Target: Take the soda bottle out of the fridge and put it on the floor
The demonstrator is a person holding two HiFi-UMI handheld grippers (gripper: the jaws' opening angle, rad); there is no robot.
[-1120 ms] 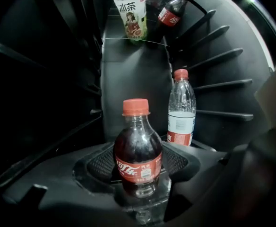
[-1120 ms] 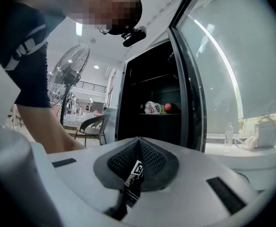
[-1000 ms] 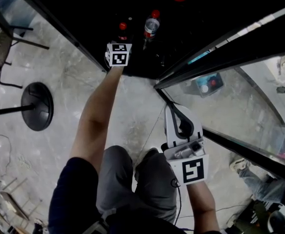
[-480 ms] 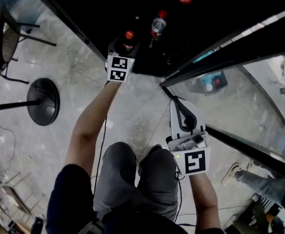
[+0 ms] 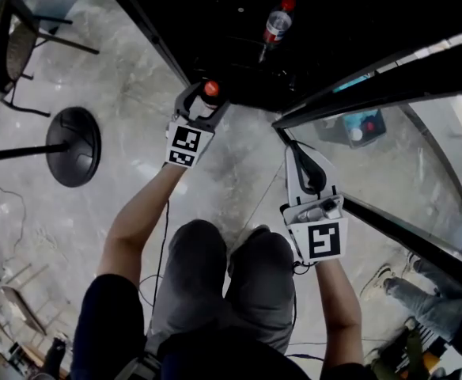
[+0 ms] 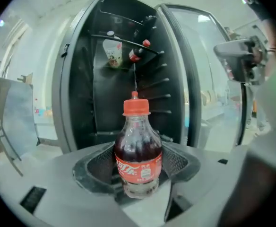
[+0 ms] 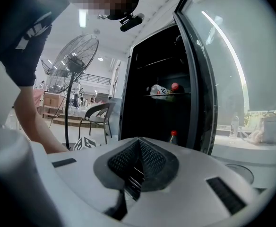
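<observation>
Out of the fridge (image 6: 110, 79) now, red-capped soda bottle (image 6: 138, 152) stands in left tongs (image 6: 138, 171).

Dark sleeves (image 5: 108, 319), grey trousers (image 5: 195, 271), white right hand-held gripper (image 5: 293, 153).

The soda bottle (image 6: 138, 150) is a small clear plastic one, dark cola up to its shoulder, with a red label round the belly and an orange-red cap. It stands upright, clamped low on its body between the jaws of the left tool (image 5: 202, 105), just outside the open fridge (image 6: 105, 70), over the pale mottled floor (image 5: 128, 93).
</observation>
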